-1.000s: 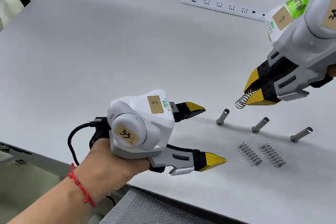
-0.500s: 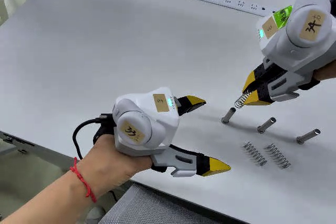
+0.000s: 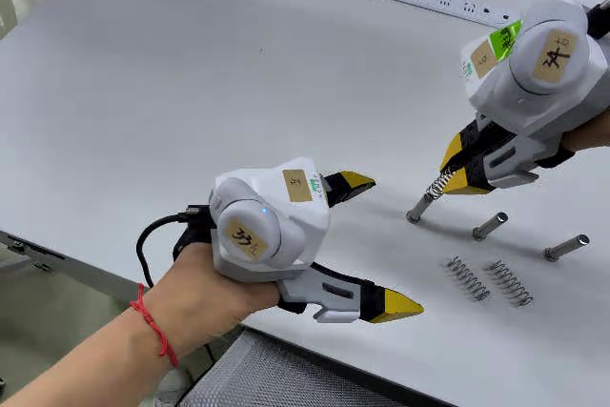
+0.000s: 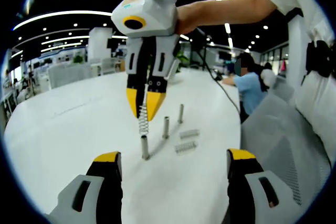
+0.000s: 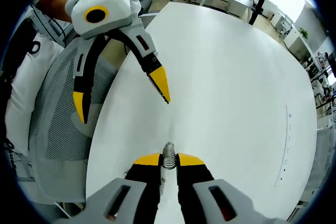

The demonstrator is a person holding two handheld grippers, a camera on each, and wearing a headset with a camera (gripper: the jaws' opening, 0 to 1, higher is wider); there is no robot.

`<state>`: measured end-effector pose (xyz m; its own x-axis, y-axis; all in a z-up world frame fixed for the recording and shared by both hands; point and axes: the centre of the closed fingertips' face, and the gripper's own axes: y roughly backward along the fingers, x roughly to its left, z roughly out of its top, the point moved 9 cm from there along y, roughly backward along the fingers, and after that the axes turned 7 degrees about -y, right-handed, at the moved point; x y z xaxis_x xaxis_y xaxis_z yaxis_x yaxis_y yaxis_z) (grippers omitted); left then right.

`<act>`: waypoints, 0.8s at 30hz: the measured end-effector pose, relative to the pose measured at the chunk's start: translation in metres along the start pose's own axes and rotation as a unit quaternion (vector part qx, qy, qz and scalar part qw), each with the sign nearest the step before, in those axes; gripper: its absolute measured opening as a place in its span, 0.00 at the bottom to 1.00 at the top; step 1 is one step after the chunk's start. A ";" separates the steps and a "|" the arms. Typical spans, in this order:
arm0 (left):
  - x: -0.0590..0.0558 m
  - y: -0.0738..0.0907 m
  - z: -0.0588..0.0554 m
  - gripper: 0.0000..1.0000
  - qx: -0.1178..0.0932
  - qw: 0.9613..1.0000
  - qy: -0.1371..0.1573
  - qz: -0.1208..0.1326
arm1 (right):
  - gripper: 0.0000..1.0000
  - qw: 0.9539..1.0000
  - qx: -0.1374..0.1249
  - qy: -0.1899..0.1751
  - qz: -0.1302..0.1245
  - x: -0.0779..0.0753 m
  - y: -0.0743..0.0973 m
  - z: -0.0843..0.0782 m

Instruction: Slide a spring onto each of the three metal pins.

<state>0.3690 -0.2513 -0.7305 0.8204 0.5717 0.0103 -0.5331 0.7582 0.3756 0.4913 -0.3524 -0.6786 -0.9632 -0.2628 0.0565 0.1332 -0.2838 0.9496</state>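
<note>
Right gripper (image 3: 455, 169) is clenched on the top end of a small coiled steel spring (image 3: 437, 186). The spring hangs out from between the yellow jaw tips and slants down toward the nearest short upright grey metal pin (image 3: 417, 208). Key relation: the pin is directly under the spring. In the left gripper view the spring's long axis is close to vertical and nearly in line with the pin's axis, and its bottom coil sits right at the pin top. Can't tell whether it has caught over the tip yet. Judgement: the next move is a straight push down along the pin axis, and any side tilt could make the coil snag on the rim or bend. Left gripper (image 3: 379, 243) is released, jaws wide apart and empty, low over the white tabletop (image 3: 191, 92), well apart from the pins and on the person's side of them. The right is clearly the nearer one. Two more bare pins, middle pin (image 3: 489, 226) and far pin (image 3: 566, 247), stand in a row beyond the first. Two loose springs (image 3: 467, 276) lie flat just beside that row, so none of the three looks done.
</note>
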 end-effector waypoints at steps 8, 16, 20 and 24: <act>-0.001 0.000 0.000 0.83 -0.004 1.000 0.004 0.000 | 0.12 1.000 0.004 0.001 0.003 0.000 -0.004 -0.002; -0.001 0.000 0.000 0.83 -0.006 1.000 0.006 0.000 | 0.12 1.000 0.004 -0.001 0.005 -0.003 -0.008 -0.002; -0.001 0.000 0.000 0.83 -0.007 1.000 0.009 0.001 | 0.12 1.000 0.005 0.001 0.006 -0.002 -0.010 0.000; -0.001 0.000 -0.001 0.83 -0.008 1.000 0.009 0.001 | 0.12 1.000 0.010 0.006 0.006 0.000 -0.011 0.002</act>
<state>0.3681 -0.2516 -0.7310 0.8155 0.5787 -0.0065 -0.5376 0.7618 0.3615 0.4897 -0.3474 -0.6888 -0.9588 -0.2764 0.0651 0.1402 -0.2612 0.9550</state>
